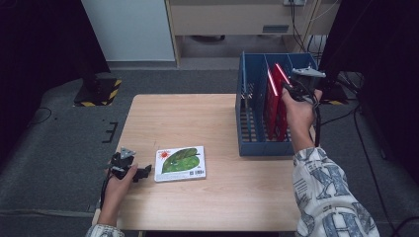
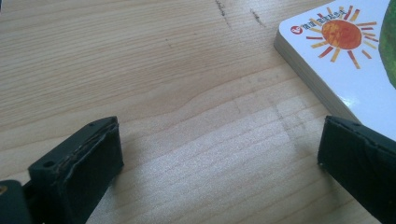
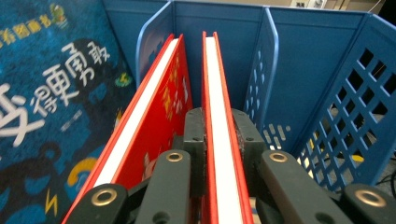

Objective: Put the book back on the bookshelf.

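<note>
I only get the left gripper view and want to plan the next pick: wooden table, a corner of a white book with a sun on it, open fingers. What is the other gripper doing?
Observer: The right gripper is shut on a thin red hardcover book, standing on edge inside a blue plastic file rack.
Operator: Is that rack empty otherwise?
Observer: No, a second red book leans beside the gripped one in the same compartment.
Operator: And the sun book's full cover?
Observer: The flat white board book shows a large green leaf, and lies just right of the left gripper.
</note>
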A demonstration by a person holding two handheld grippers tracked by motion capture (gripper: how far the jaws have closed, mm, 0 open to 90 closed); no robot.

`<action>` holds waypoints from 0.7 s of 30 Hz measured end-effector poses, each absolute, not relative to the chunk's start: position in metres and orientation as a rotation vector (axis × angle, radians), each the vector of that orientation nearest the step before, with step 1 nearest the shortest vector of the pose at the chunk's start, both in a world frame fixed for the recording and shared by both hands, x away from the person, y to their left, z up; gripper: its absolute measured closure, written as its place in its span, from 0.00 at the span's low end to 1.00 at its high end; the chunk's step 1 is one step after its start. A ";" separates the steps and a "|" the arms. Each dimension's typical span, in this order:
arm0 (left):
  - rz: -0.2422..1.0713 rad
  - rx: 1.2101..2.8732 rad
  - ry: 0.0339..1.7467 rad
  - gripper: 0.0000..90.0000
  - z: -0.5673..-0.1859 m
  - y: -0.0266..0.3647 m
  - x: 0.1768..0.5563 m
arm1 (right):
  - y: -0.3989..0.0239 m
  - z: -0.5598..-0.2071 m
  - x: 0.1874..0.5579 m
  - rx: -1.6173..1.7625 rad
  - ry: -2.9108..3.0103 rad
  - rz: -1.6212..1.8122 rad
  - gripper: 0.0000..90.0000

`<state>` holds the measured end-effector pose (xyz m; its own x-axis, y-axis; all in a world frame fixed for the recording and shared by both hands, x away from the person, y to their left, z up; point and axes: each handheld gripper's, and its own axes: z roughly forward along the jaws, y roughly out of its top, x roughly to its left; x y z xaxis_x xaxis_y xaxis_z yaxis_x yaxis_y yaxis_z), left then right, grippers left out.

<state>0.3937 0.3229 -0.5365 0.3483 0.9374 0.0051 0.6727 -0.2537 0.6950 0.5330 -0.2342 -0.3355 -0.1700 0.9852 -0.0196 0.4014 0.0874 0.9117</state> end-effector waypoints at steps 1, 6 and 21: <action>0.571 2.015 1.398 0.00 -0.537 0.323 0.394 | -0.234 -0.336 0.535 1.390 1.659 1.066 0.88; 0.572 2.016 1.398 0.00 -0.537 0.323 0.394 | -0.233 -0.338 0.541 1.395 1.642 1.068 0.88; 0.572 2.016 1.398 0.00 -0.537 0.323 0.393 | -0.237 -0.346 0.550 1.419 1.620 1.089 0.88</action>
